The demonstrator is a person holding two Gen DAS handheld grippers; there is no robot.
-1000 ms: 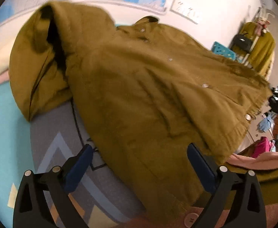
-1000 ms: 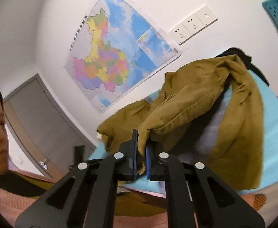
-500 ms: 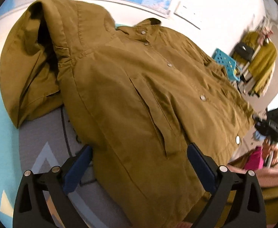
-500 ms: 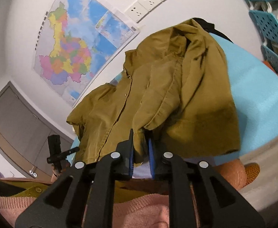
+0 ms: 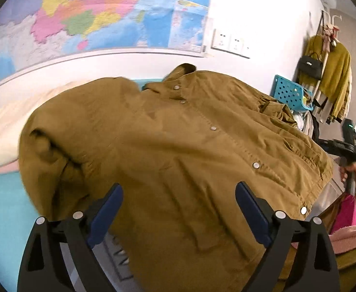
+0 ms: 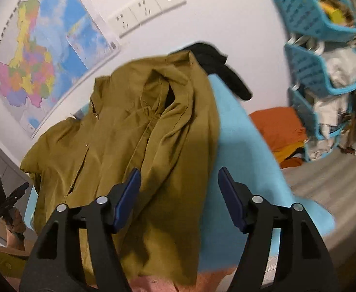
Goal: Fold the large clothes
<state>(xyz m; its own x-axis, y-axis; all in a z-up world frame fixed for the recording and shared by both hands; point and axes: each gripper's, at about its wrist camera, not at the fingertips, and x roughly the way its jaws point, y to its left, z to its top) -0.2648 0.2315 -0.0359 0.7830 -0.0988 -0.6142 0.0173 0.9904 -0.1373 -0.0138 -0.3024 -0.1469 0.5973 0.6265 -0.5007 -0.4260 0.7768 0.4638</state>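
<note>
Jacket (image 5: 178, 160), olive-brown with snap buttons, lies front up on the light blue sheet (image 6: 241, 150) of a bed, collar toward the wall with the map (image 5: 100, 14) and hem toward the person. Right side: a sleeve or side panel is laid inward over the front, bunched and wrinkled in the right wrist view, not a clean flat fold. Right gripper (image 6: 179, 196): jaws have just been opening and stand well apart; hem-side cloth lies under and between them, but the pads do not press on it, so I judge this fold just released. Left gripper (image 5: 179, 215): jaws near their widest, hovering above the lower front of the jacket, holding nothing. Left side: fabric at the shoulder and sleeve is humped and rolled under, blurred in the left wrist view; whether it counts as folded I cannot tell. Progress, as a judgement: early to middle. One side brought in; the body is full length, no crosswise fold from hem to collar yet, and the surface is not smoothed. Remaining: tidy or fold the left sleeve inward, flatten the right one, then fold the length in halves or thirds. Black garment (image 6: 217, 68) lies beyond the collar; orange clothes (image 6: 280, 126) sit folded beside blue baskets (image 6: 309, 77), apart from the jacket.
</note>
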